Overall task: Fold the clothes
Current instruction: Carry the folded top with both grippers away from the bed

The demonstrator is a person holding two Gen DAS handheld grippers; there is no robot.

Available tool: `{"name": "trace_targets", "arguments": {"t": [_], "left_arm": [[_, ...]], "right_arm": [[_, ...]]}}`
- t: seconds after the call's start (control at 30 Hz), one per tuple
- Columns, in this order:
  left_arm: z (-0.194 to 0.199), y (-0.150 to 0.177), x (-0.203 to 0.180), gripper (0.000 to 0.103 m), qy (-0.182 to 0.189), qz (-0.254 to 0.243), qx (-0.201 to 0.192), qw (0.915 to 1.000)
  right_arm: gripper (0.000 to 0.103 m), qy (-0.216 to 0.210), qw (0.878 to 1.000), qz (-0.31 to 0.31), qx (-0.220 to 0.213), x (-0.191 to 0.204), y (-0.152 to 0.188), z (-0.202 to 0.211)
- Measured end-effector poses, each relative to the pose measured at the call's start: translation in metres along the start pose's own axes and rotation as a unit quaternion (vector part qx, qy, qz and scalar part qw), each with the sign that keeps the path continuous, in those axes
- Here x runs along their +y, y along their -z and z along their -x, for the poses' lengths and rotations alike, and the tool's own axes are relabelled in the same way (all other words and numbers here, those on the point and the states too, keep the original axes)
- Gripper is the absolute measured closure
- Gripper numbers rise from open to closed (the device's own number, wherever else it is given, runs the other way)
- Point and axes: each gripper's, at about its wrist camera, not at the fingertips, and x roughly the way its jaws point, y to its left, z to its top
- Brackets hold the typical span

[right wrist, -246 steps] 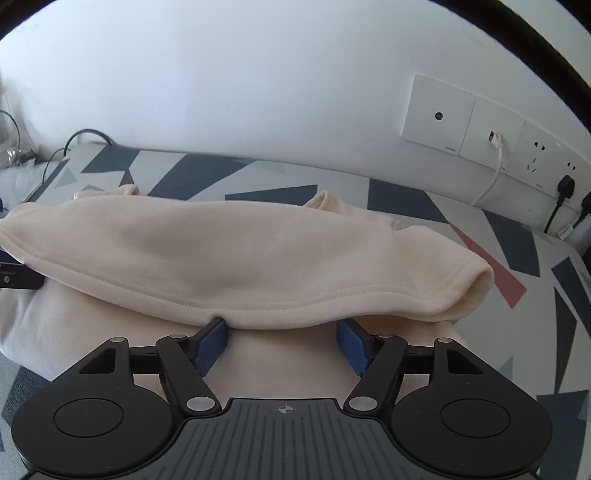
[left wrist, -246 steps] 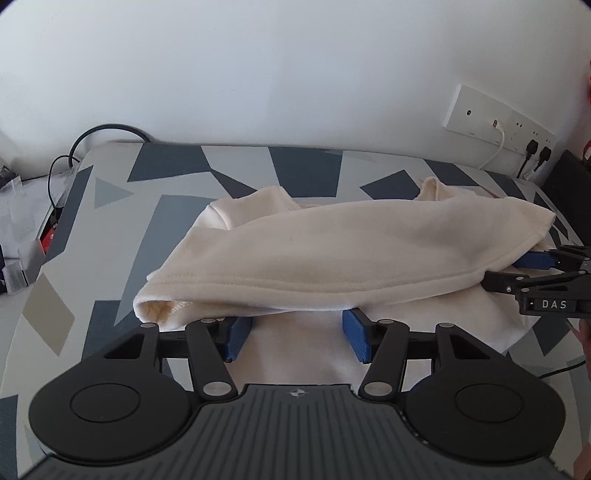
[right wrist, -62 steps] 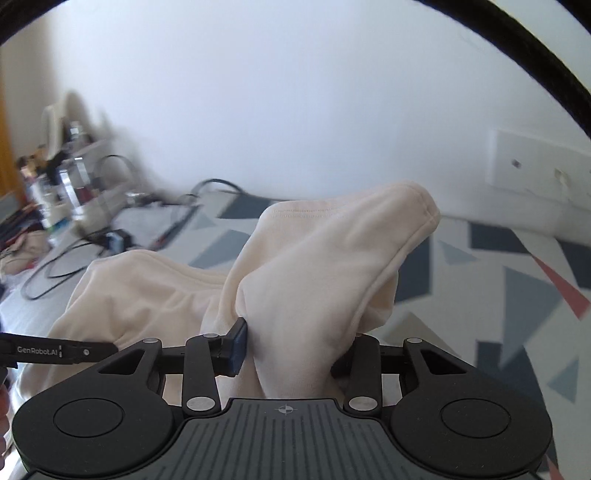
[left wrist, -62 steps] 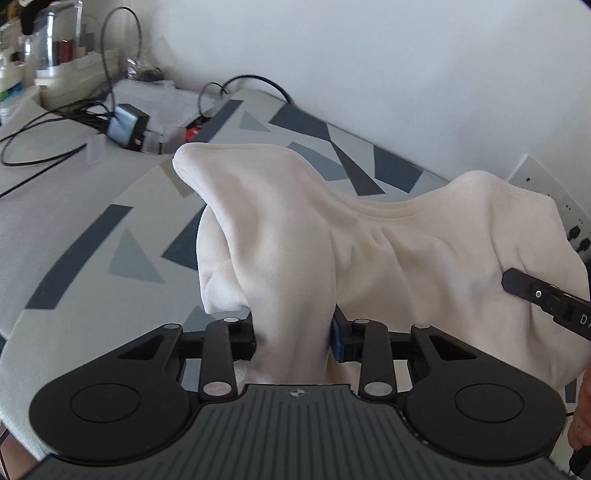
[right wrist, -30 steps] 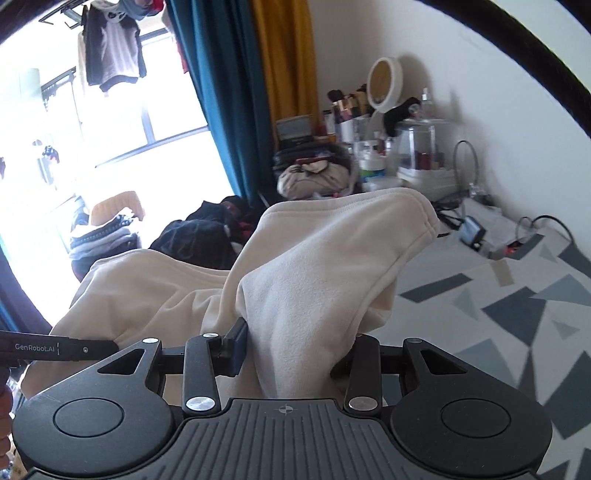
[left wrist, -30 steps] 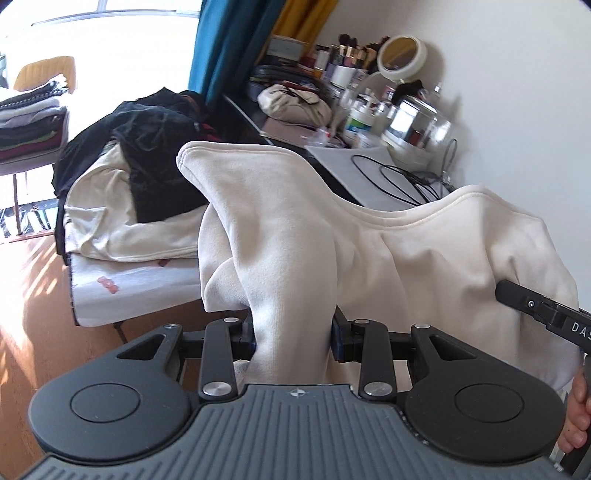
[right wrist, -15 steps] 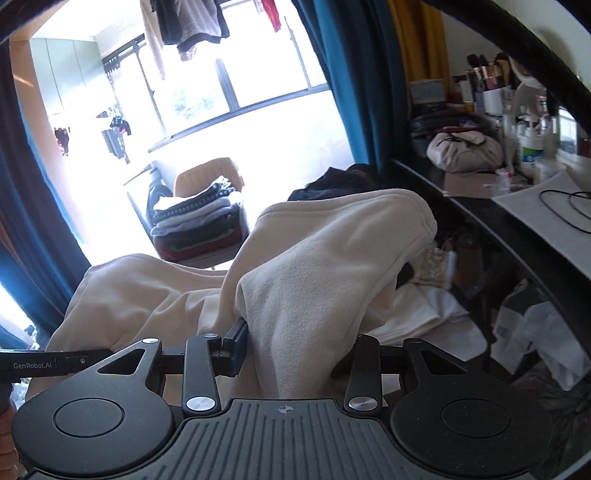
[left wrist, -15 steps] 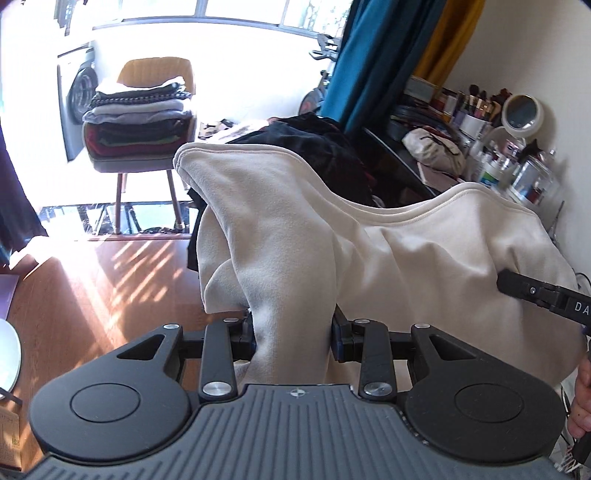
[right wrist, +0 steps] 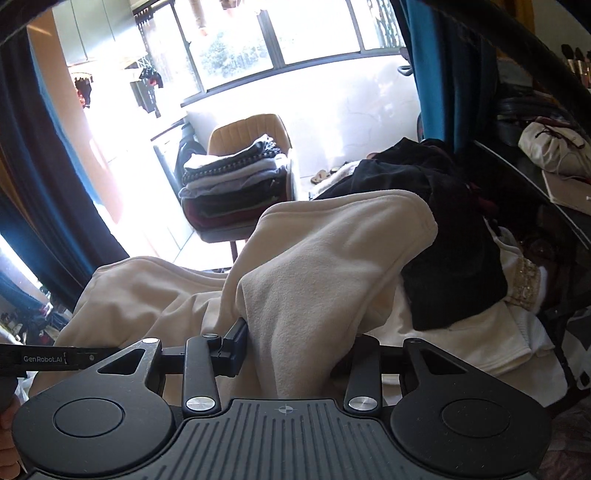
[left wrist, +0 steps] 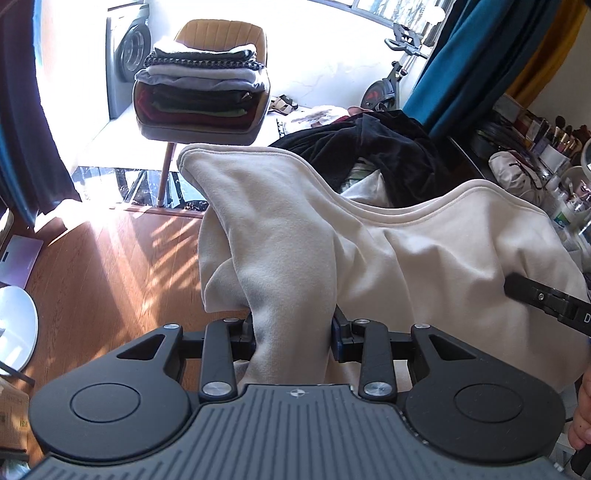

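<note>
Sunlit wooden floor [left wrist: 110, 258], stacked chair [left wrist: 207, 125].

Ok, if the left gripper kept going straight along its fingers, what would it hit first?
Probably the cream garment it already grips. Beyond that lies open wooden floor, then the chair stacked with folded clothes; depth is unclear.

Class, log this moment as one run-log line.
left gripper: shut on cream fleece garment | right gripper: same | garment: aloft

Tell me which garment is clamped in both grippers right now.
The cream sweatshirt; the dark heap and chair stack sit beyond, untouched.
</note>
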Motion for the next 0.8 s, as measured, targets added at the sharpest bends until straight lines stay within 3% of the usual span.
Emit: {"name": "trace_targets", "arguments": {"t": [0.2, 0.33, 0.57, 0.8], "left_arm": [[-0.062, -0.092, -0.008, 0.069, 0.0, -0.056, 0.024, 0.9981], [-0.097, -0.141, -0.013, 0.069, 0.006, -0.072, 0.02, 0.9972], [-0.137, -0.19, -0.006, 0.069, 0.019, -0.076, 0.034, 0.9963], [-0.174, -0.242, 0.026, 0.069, 0.053, -0.085, 0.042, 0.9941]], "right_arm": [[0.067, 0.018, 0.999, -0.049, 0.003, -0.033, -0.063, -0.078], [0.067, 0.026, 0.998, -0.057, -0.001, -0.05, -0.098, -0.119], [0.067, 0.043, 0.996, -0.074, -0.009, -0.069, -0.142, -0.174], [0.067, 0.071, 0.994, -0.082, -0.014, -0.052, -0.169, -0.219]]}}
